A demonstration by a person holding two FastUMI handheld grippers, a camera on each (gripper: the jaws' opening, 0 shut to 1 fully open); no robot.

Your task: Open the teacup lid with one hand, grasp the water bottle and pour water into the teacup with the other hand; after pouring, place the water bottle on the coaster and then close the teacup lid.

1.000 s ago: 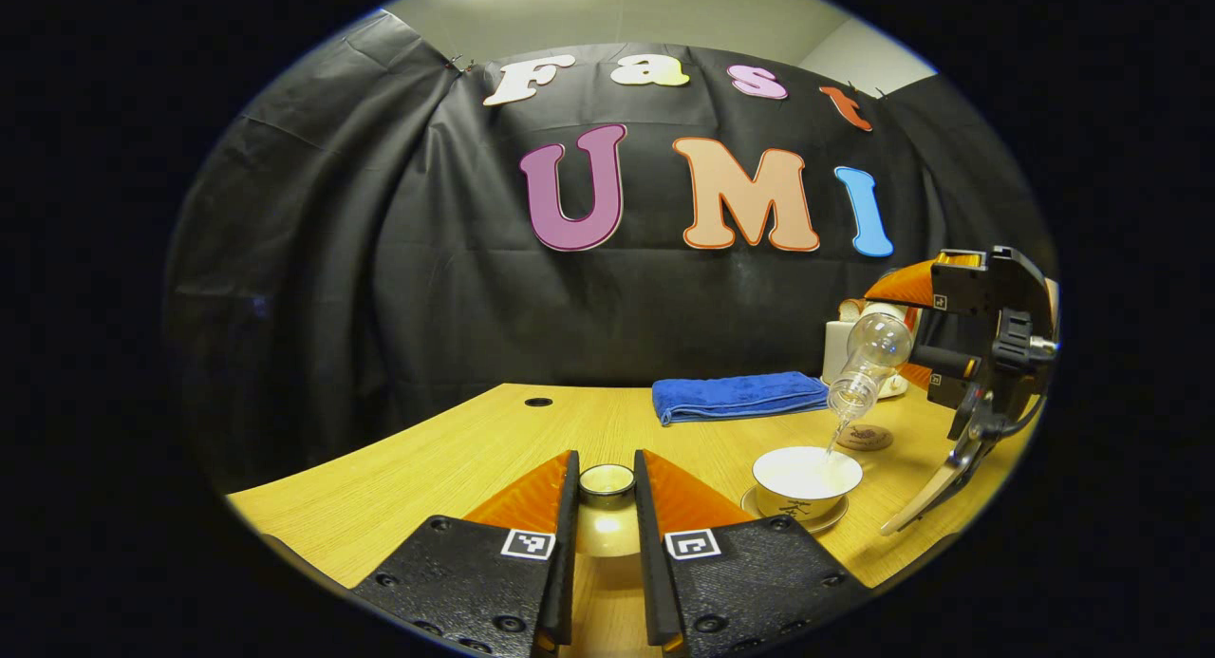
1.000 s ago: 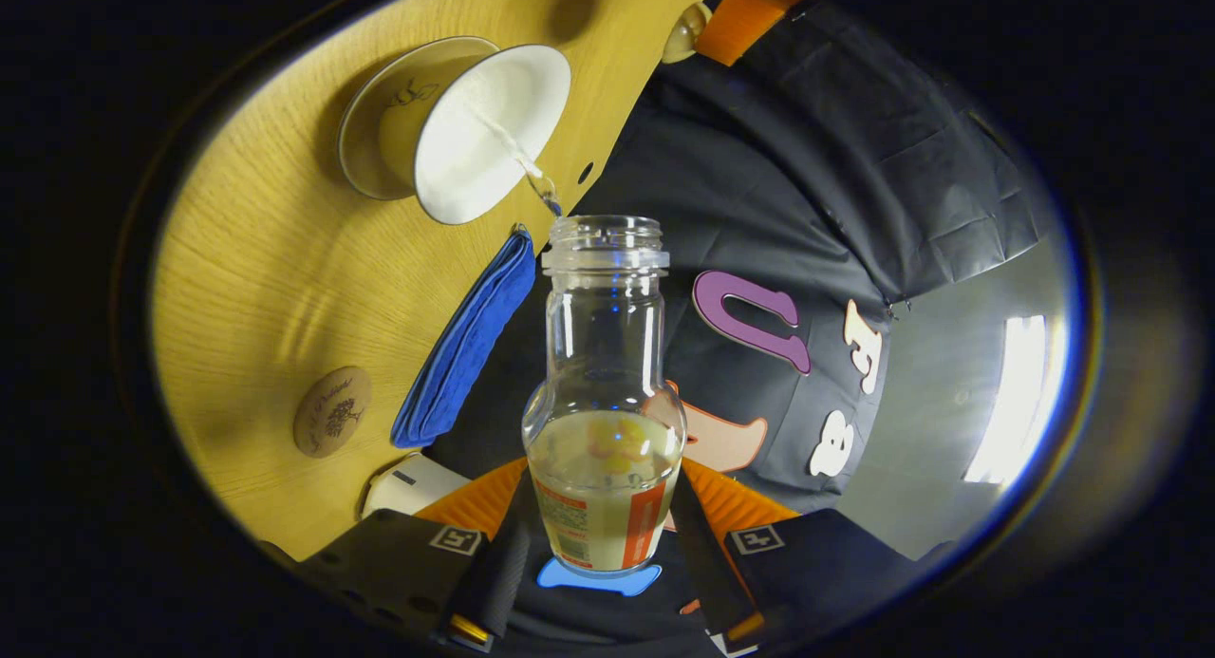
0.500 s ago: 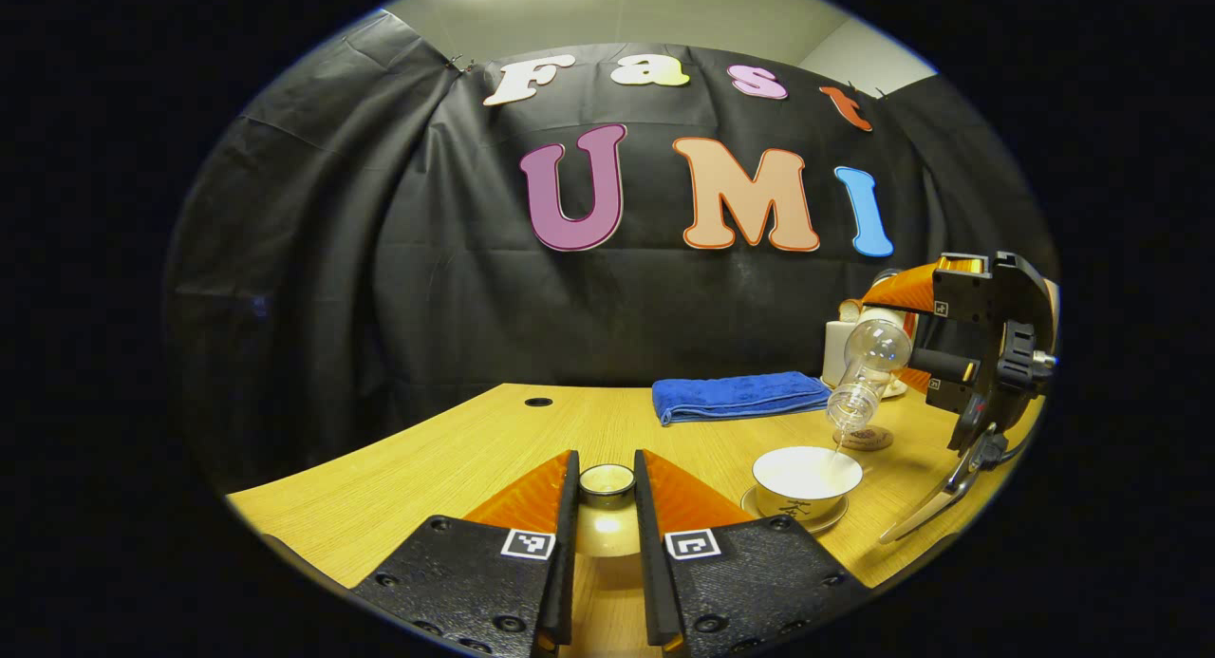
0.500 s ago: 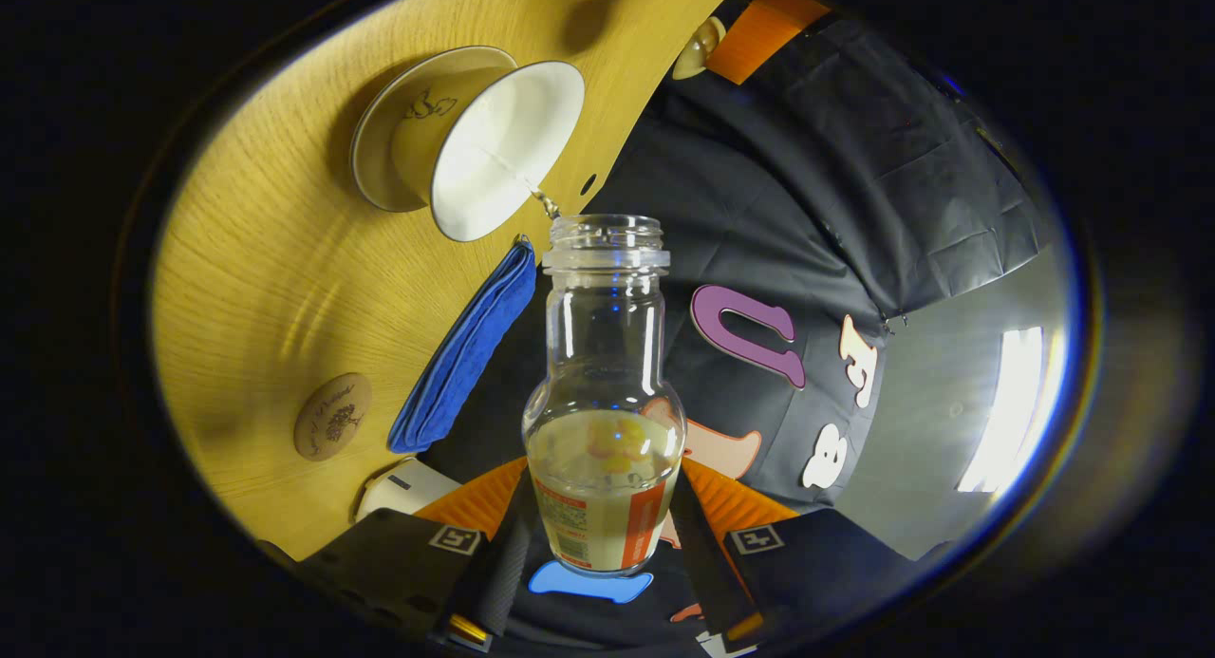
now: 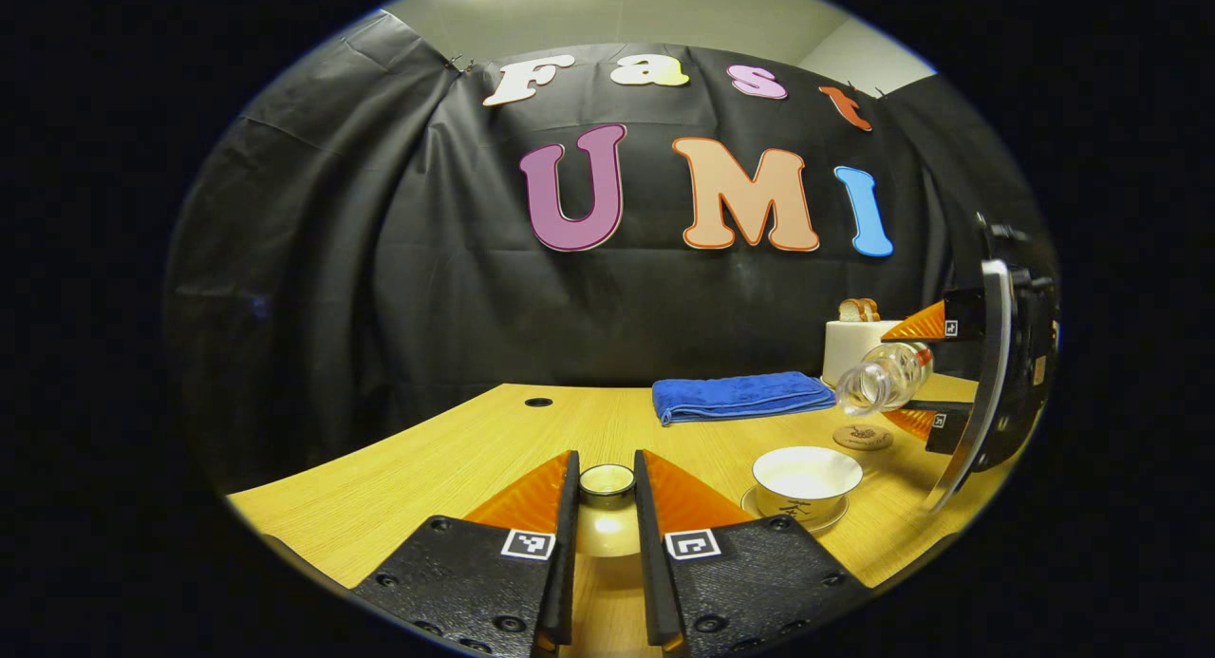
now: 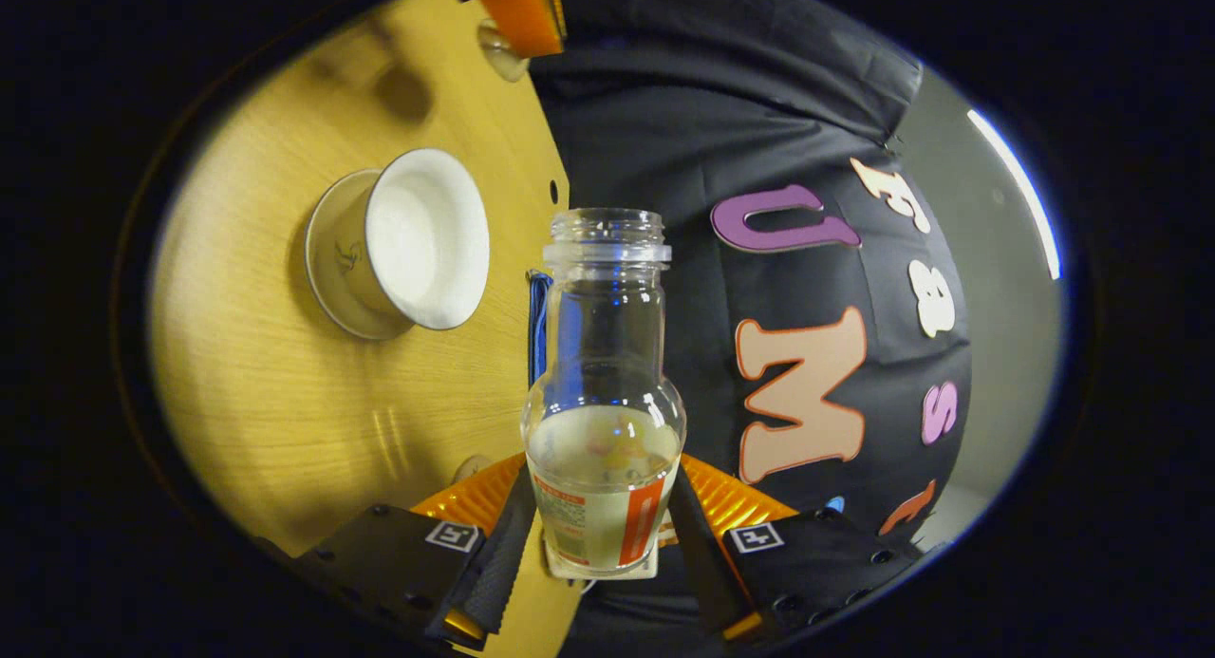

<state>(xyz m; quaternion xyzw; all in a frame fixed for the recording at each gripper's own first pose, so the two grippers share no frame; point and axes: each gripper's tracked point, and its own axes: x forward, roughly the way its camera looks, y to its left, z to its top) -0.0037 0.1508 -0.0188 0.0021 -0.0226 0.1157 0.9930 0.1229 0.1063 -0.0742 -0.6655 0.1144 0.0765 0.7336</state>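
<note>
Right gripper (image 6: 600, 544) jaws pinching clear glass water bottle (image 6: 604, 392), left gripper (image 5: 604, 544) jaws pinching round lid (image 5: 607, 484)

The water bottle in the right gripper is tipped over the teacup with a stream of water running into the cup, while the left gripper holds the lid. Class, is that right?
Not quite. No stream runs: in the left gripper view the water bottle lies tilted, its mouth beside the teacup, not over it. The right gripper does hold the bottle, and the left gripper holds the lid.

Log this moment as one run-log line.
stage: pour stopped | left gripper: shut on teacup lid | right gripper: shut on water bottle, tilted | teacup: open | coaster: bare
</note>
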